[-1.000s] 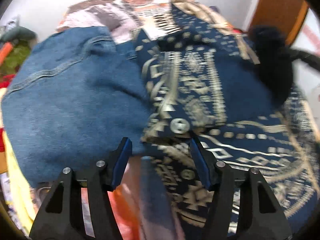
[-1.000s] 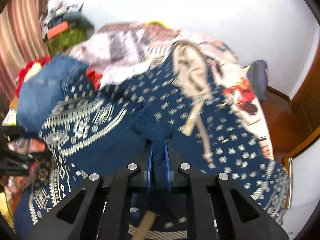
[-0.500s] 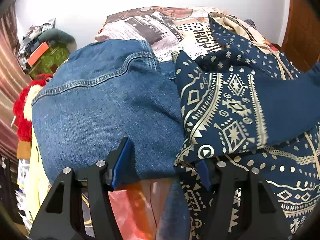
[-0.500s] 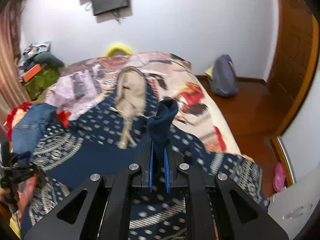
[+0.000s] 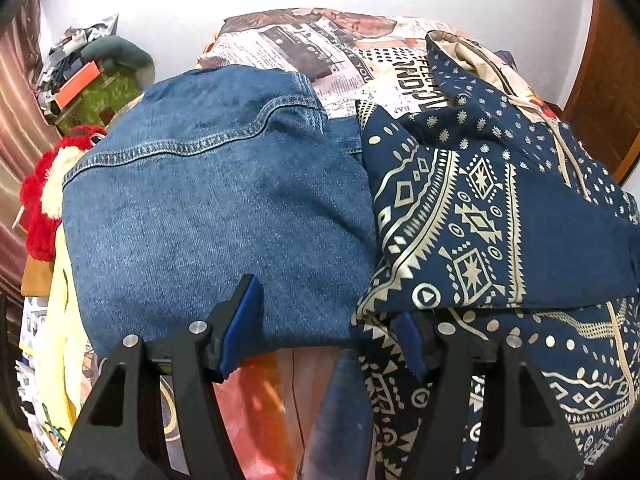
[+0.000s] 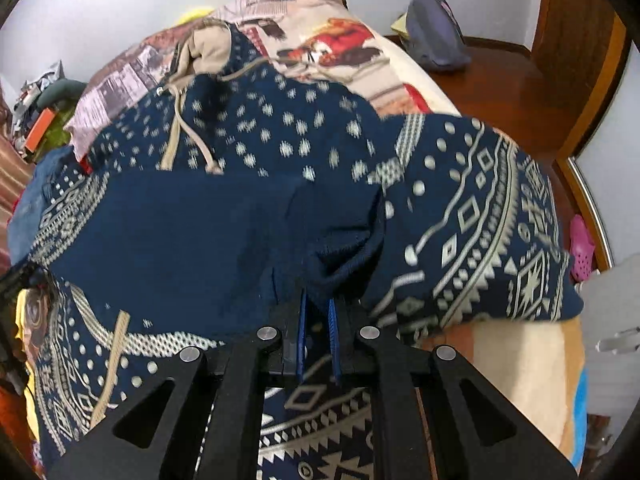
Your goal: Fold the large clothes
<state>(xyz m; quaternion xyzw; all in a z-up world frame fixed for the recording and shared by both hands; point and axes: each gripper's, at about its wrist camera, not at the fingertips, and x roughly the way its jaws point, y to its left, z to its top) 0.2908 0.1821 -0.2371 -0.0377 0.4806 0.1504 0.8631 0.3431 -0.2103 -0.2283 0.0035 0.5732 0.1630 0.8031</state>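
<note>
White walls close the room behind your bed (image 5: 360, 60), whose printed cover runs under everything you are working on. Between your right gripper (image 6: 318, 312) pads sits a pinch of plain navy ribbed cuff, the blue pads drawn narrow around it; it belongs to the patterned navy hoodie (image 6: 240, 220), which lies spread across the bed with one sleeve folded over the chest. Your left gripper (image 5: 324, 320) stands with its fingers (image 5: 240, 320) well apart; whether they grip anything you cannot tell. Its left pad rests against the near edge of the denim jacket (image 5: 208, 208), its right one is tucked under the hoodie's folded hem.

Outward from there, the denim jacket lies just beside the hoodie on its left, their edges touching. The hood's beige lining (image 6: 204, 48) and drawstrings (image 6: 176, 136) point toward the far wall. A red plush toy (image 5: 40, 200) and a yellow cloth (image 5: 60, 320) crowd the left edge of the bed, with a heap of clutter (image 5: 96, 76) in the far left corner. On your right, bare cover shows past the hoodie's sleeve, then the bed drops to a brown wooden floor (image 6: 500, 80) where a grey bag (image 6: 434, 36) leans by the wall and a pink sandal (image 6: 580, 244) lies near a wooden door frame (image 6: 592, 120)
</note>
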